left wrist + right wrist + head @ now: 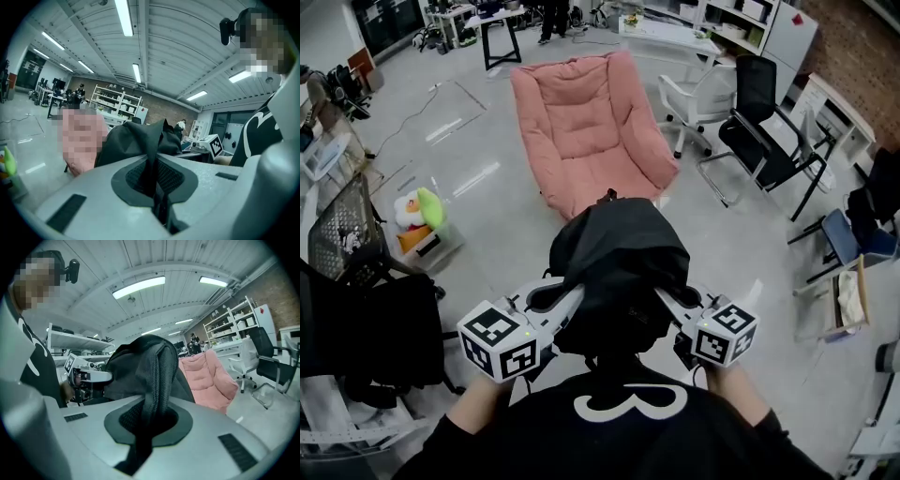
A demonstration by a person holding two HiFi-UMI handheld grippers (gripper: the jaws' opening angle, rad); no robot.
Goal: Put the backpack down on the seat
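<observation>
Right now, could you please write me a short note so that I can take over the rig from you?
Left hand-held gripper: shut on a black strap of the backpack.
Right hand-held gripper: shut on the backpack's mesh strap.
The backpack is held up between both; the pink seat stands ahead, apart from it.
Done: backpack lifted. Left: carry it to the seat, set it down, release.

Left gripper (pixel 570 298): jaws clamped on a fold of the backpack (pixel 619 253), tilted slightly downward. Right gripper (pixel 667 300): jaws clamped on its mesh strap, same tilt, level with the left.
</observation>
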